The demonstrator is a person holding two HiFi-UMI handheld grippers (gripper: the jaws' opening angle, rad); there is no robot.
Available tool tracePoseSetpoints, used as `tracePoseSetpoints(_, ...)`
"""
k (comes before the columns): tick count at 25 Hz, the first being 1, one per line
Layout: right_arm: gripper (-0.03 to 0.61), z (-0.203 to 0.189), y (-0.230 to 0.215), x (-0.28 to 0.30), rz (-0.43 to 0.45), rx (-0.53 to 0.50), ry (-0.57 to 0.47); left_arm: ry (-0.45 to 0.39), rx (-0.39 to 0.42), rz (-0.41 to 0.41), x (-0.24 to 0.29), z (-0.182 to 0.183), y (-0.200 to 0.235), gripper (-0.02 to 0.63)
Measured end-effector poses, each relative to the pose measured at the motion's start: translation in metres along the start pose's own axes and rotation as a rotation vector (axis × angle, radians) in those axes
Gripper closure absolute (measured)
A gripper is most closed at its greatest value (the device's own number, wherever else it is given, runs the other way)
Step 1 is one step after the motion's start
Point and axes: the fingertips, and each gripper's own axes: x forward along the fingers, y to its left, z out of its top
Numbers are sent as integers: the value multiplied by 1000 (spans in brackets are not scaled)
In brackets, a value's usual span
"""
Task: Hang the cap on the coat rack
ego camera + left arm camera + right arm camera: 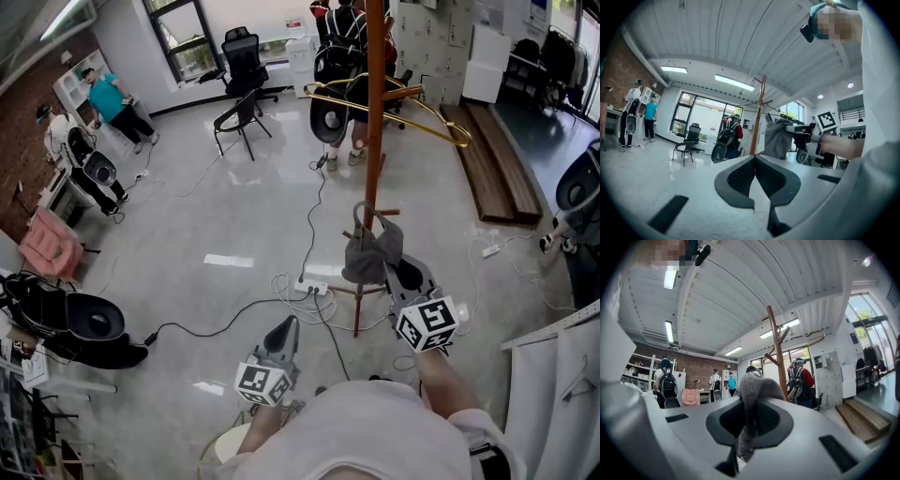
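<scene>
With jaws pinching the grey cap [372, 253], the right gripper [392, 267] is holding it against the coat rack [375, 112] and, by my judgement, needing to lift it over the short peg [386, 213] at its twelve o'clock before letting go, while the left gripper [285, 330] is idling, jaws pressed together.

Grey cap [371, 251], brown coat rack [375, 112]

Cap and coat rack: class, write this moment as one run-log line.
right gripper: shut on cap | cap: close to coat rack, hanging not confirmed | left gripper: shut, empty
</scene>
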Motion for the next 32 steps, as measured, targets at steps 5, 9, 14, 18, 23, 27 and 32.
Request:
tracePoseSetpoints(5,558,37,-15,22,-26,-18,-58,2,-6,14,-1,-1,3,604)
tracePoseSetpoints(9,560,64,-22,40,-44,-19,-102,0,-11,23,-2,1,8,604)
tracePoseSetpoints(14,558,85,-32,61,-78,-40,-150,8,-17,24,-2,-6,9,604)
tracePoseSetpoints(18,560,86,-39,79,-106,-57,-137,8,-25,26,0,-8,7,604)
tracePoseSetpoints(23,558,73,-44,96,-130,-61,-95,11,-28,29,0,-6,11,604)
tracePoseSetpoints(27,558,65,-50,104,-147,-64,-72,18,-31,41,-1,-8,15,604)
tracePoseSetpoints(32,560,57,-59,114,-185,-66,-42,15,-33,30,-3,-7,17,604)
